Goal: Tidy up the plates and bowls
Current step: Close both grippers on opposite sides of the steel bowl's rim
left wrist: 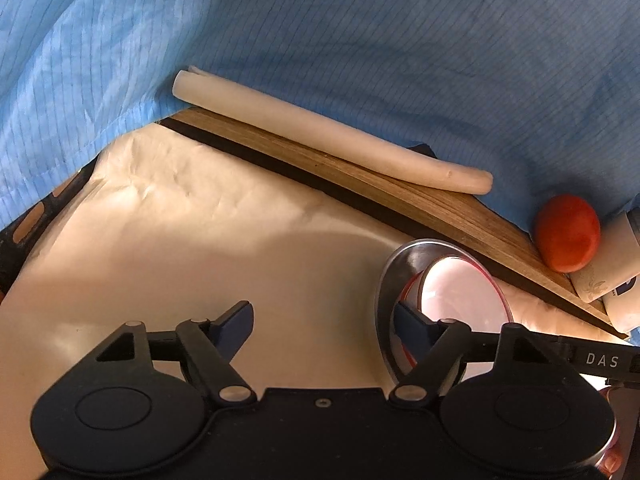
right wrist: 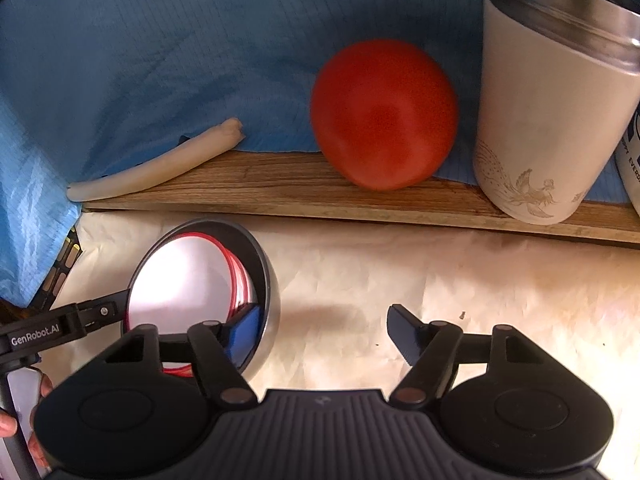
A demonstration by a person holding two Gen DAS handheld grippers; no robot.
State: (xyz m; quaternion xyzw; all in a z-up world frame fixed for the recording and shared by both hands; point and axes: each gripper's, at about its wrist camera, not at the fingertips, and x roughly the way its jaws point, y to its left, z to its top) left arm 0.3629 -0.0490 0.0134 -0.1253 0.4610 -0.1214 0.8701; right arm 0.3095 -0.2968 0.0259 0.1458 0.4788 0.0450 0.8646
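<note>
1. I'm working over a cream paper sheet (right wrist: 400, 280) spread on the table, with a wooden board (right wrist: 280, 188) along its far edge and blue cloth (left wrist: 320, 40) hanging behind.
2. My left gripper (left wrist: 324, 324) stands wide open with nothing between its fingers. Its right finger overlaps the bowl in that view; I can't tell whether it touches.
3. My right gripper (right wrist: 324, 328) is also spread wide and holds nothing. Its left finger (right wrist: 244, 336) sits inside the bowl's mouth, close to the inner wall.
4. The metal bowl (right wrist: 268, 292) is on the paper between the two grippers, tipped up on its side. A white plate with a red rim (right wrist: 180, 280) is nested inside it, leaning against the wall.
5. On the board stand a tomato (right wrist: 384, 116) and, just beside it, a cream cup (right wrist: 548, 120) with a bird design; a rolled white cloth (left wrist: 320, 132) lies along the board's other end.
</note>
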